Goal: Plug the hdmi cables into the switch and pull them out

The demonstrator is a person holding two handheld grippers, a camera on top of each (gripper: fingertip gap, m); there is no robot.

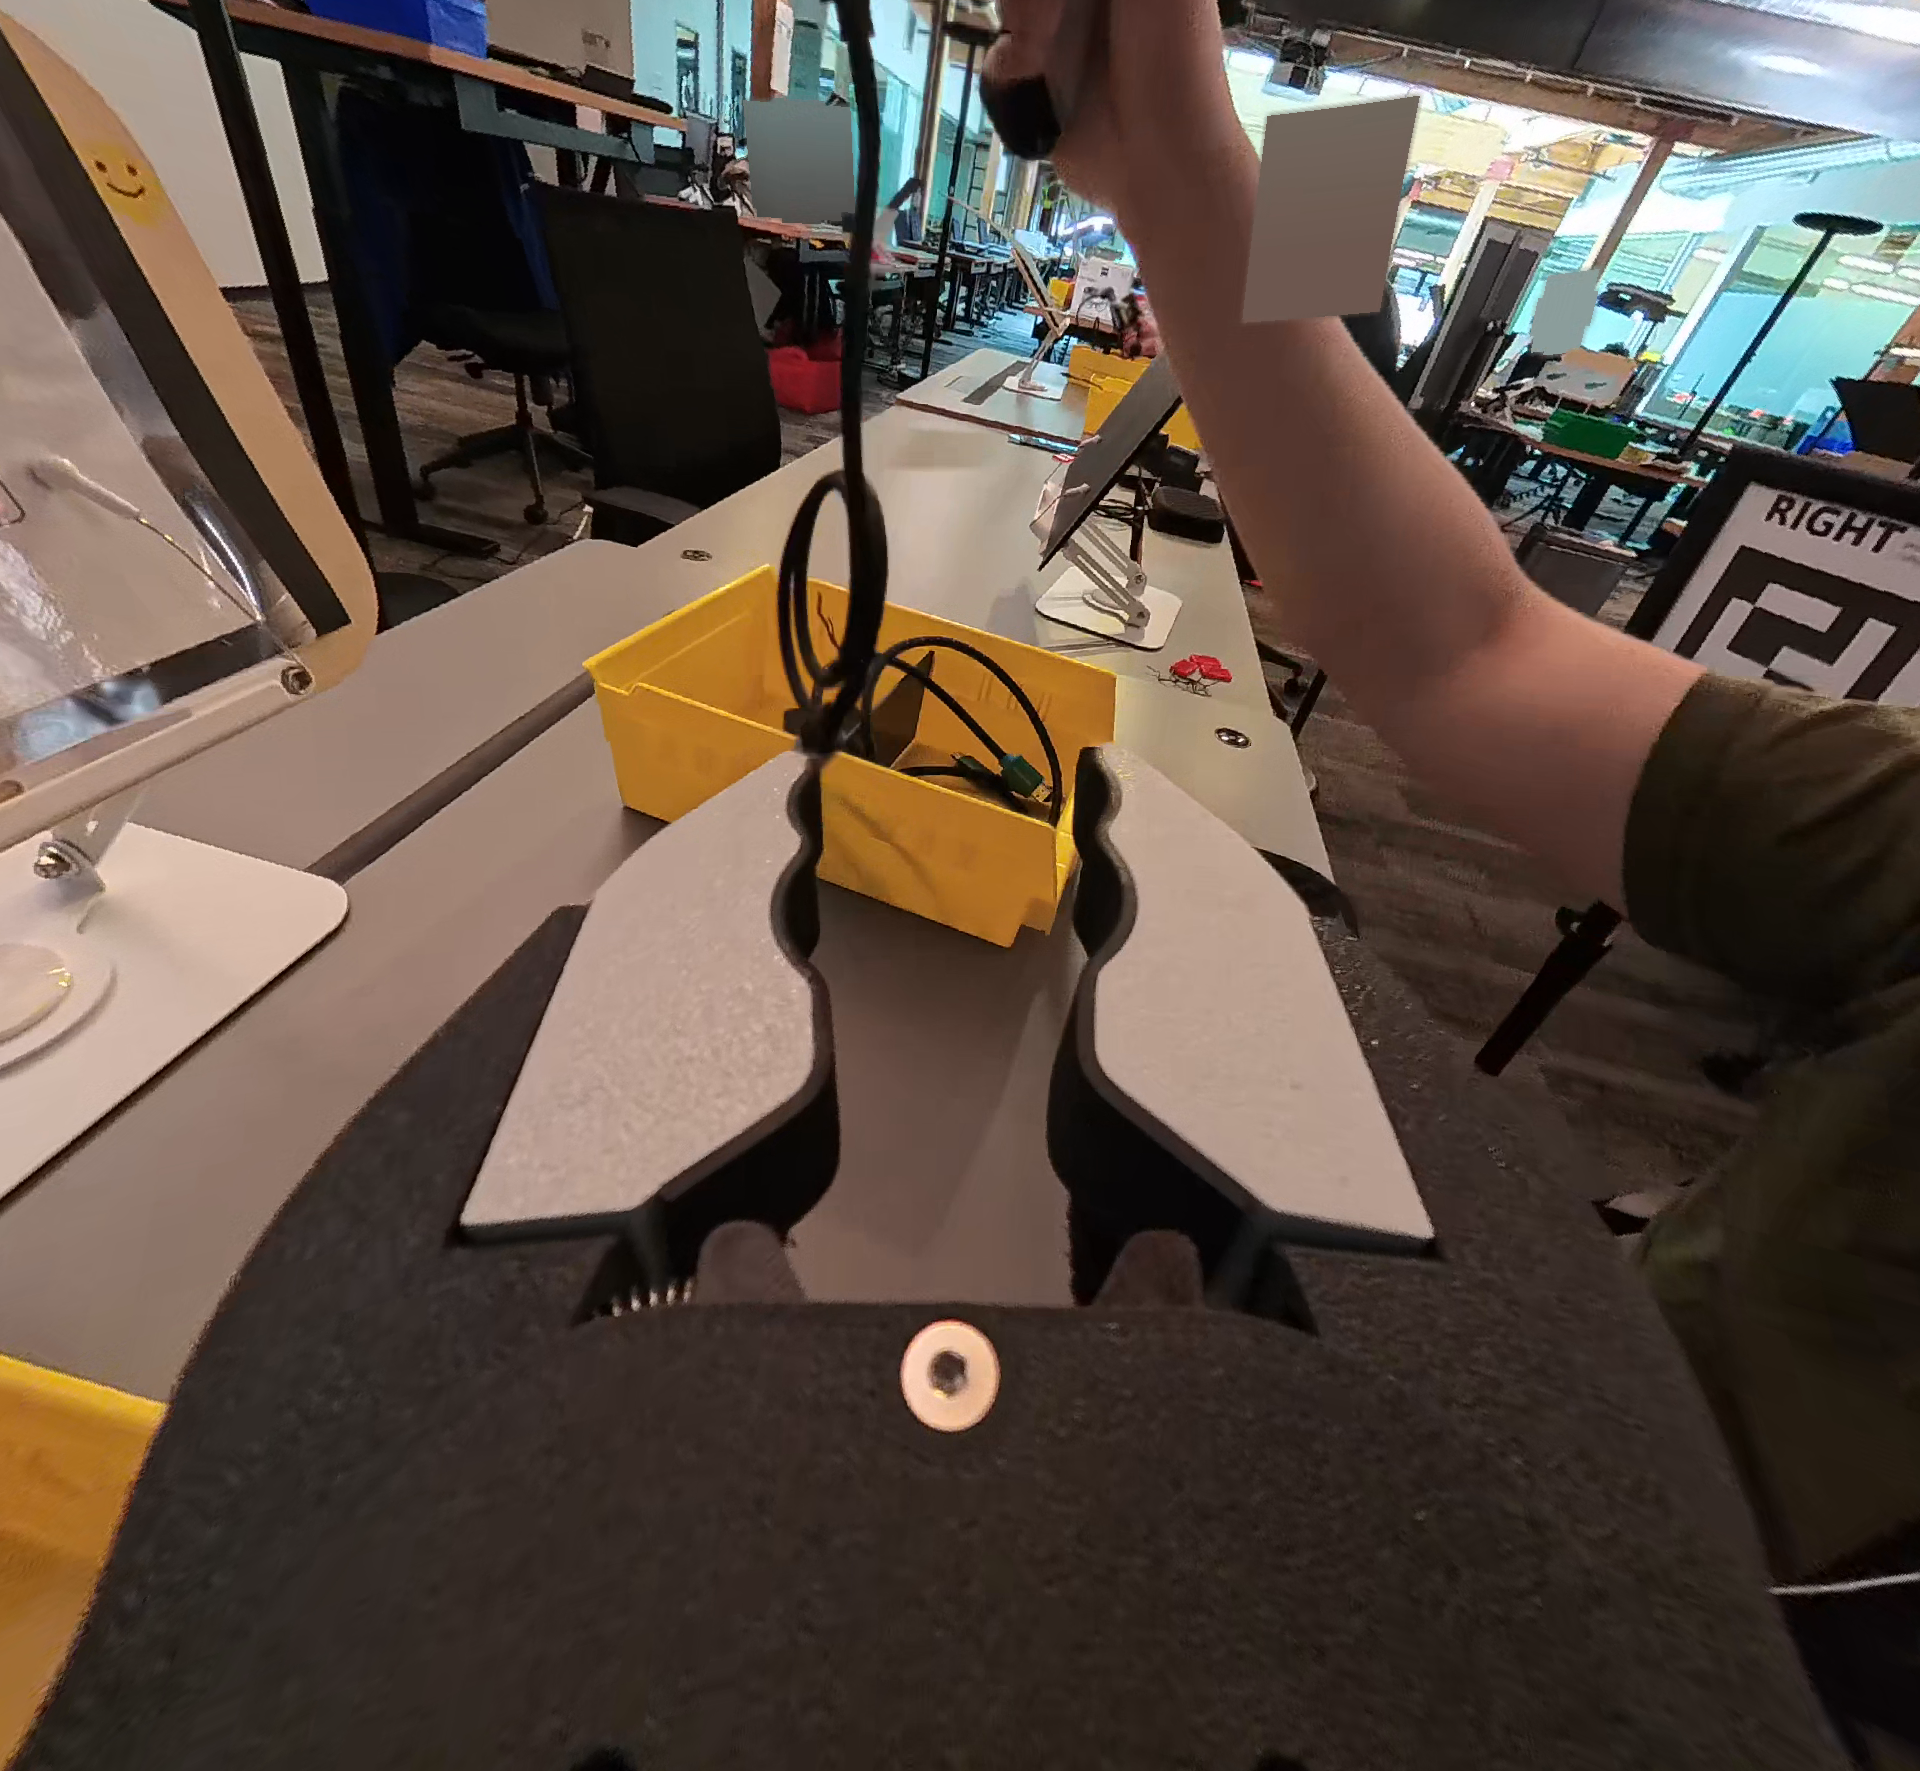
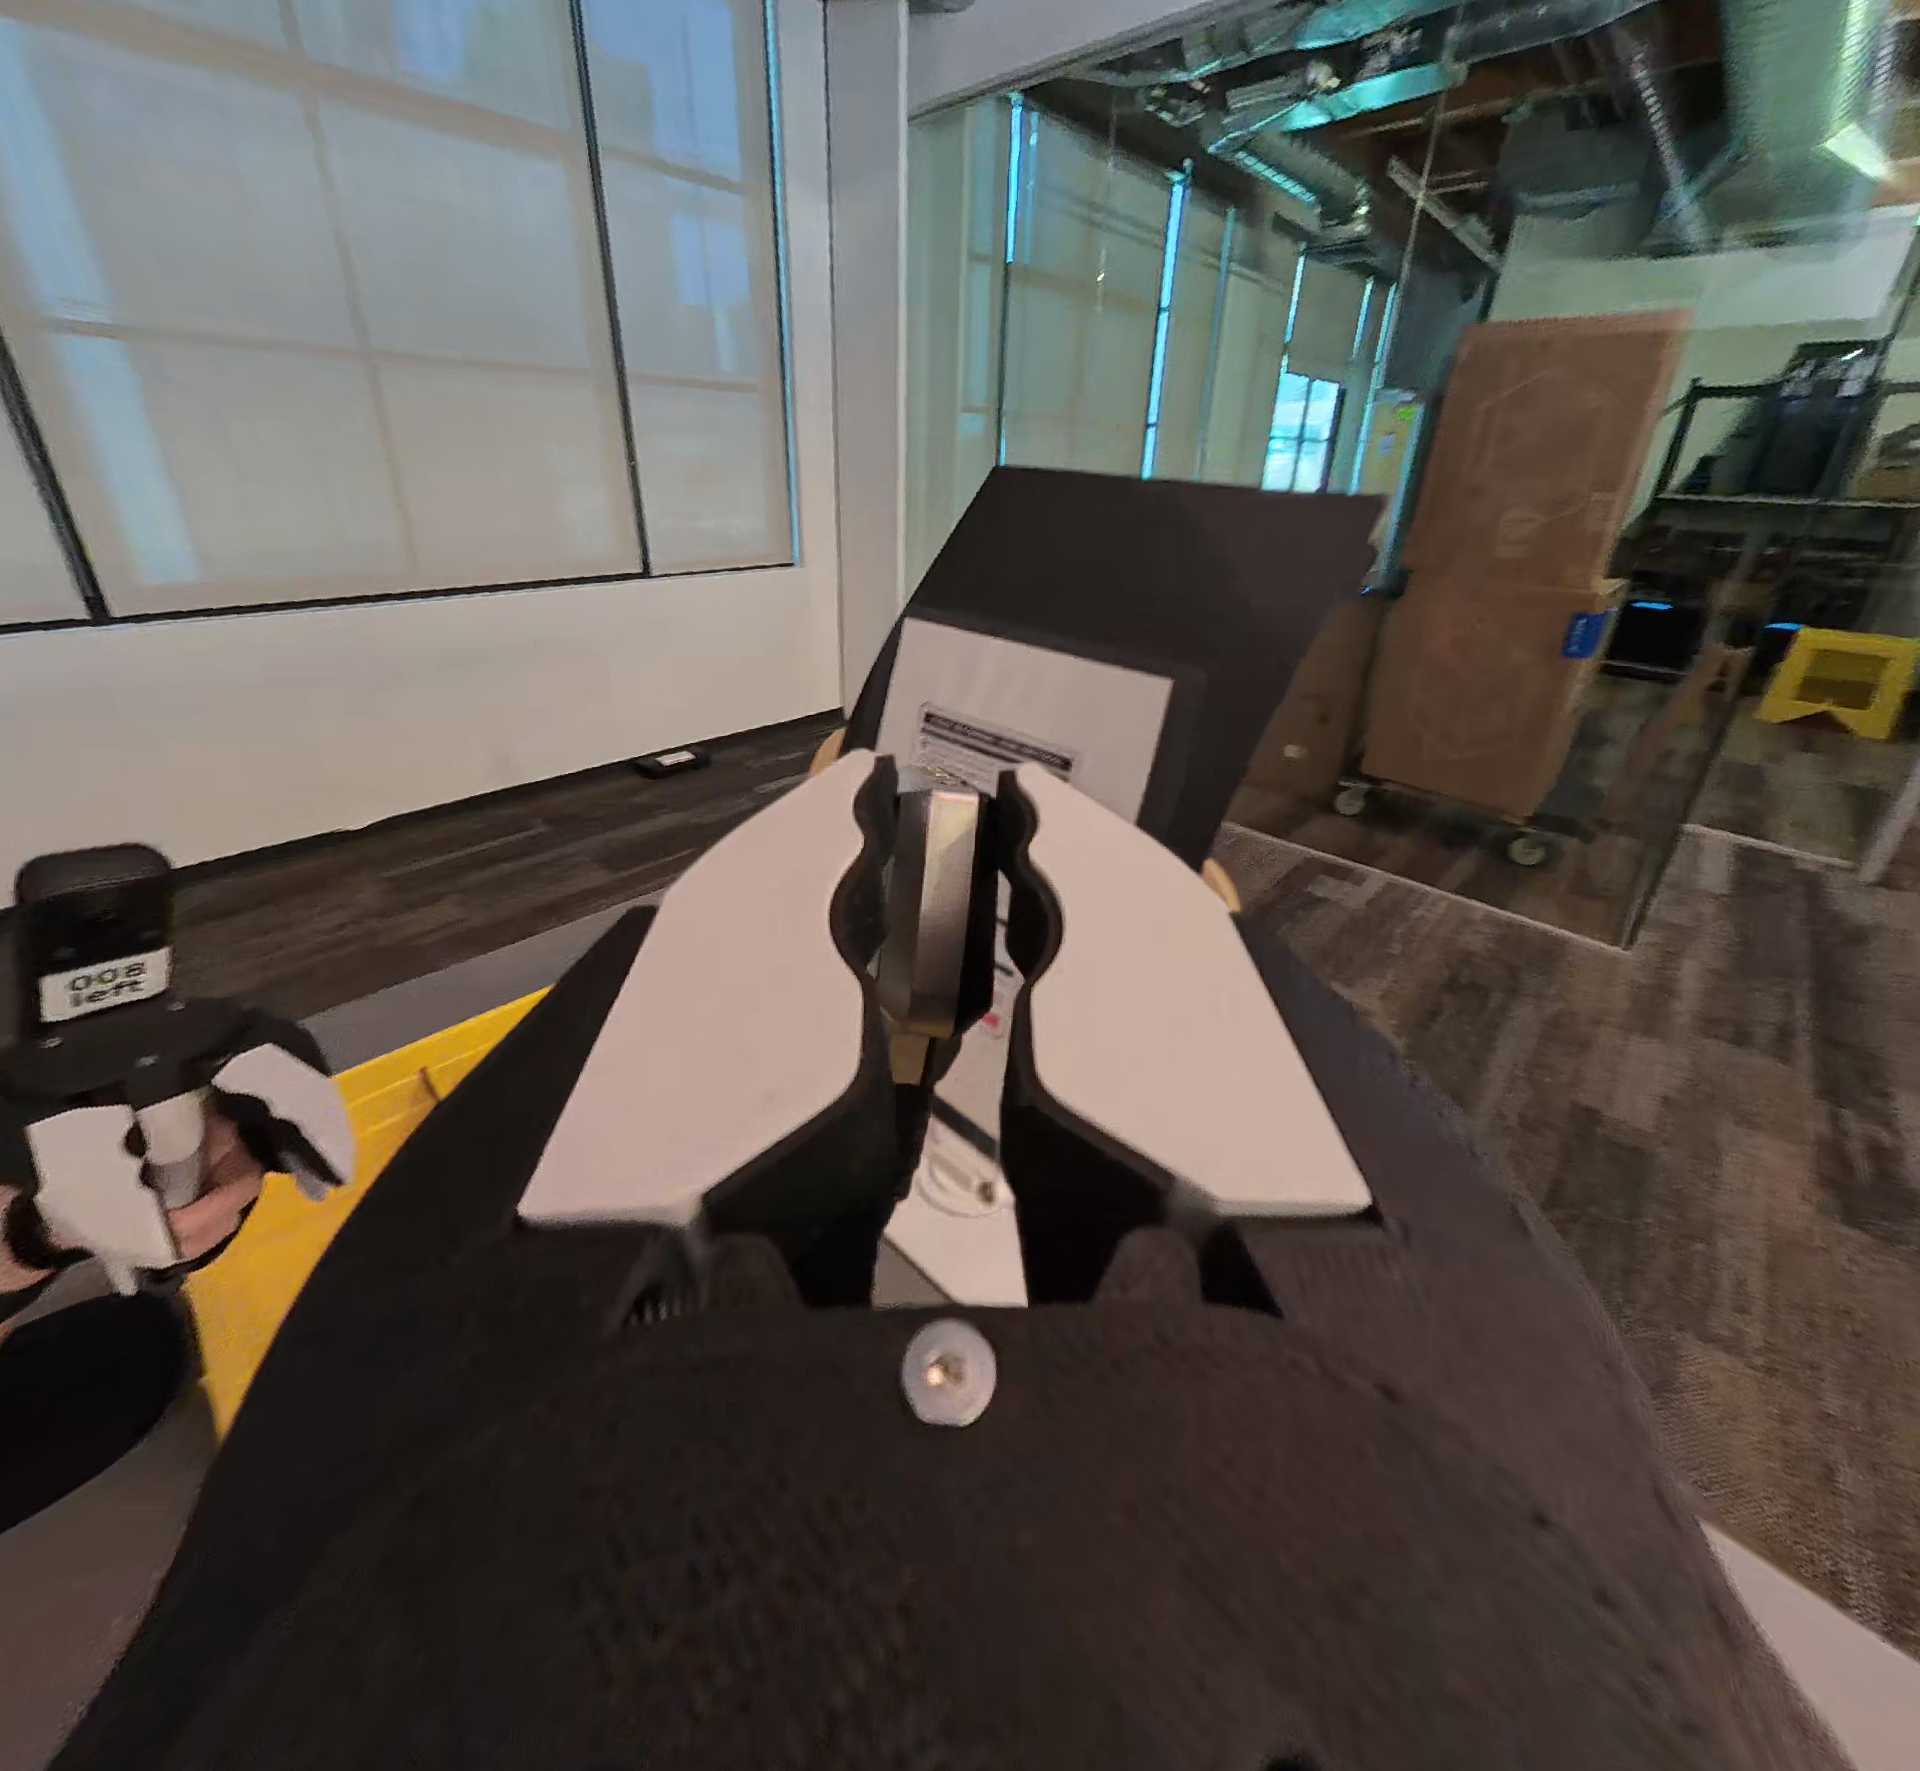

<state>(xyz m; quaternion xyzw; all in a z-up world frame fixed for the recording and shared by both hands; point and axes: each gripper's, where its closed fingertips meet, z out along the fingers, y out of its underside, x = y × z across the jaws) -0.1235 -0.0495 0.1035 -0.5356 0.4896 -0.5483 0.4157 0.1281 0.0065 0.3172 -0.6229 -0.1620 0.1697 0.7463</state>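
Open worktop (image 1: 935,1046) ahead of the parted left gripper (image 1: 940,848), up to the yellow bin (image 1: 727,713). Hanging black cable (image 1: 857,350) crosses above the bin. White stand base (image 1: 177,942) blocks the left edge.

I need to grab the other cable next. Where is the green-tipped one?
In the left wrist view, the green-tipped cable lies inside the yellow bin, near its right wall.

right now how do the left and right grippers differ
The left gripper is open and empty, low over the yellow bin. The right gripper is shut on the hdmi cable plug, raised high so the cable hangs down into the bin. Both have grey fingers on black bodies.
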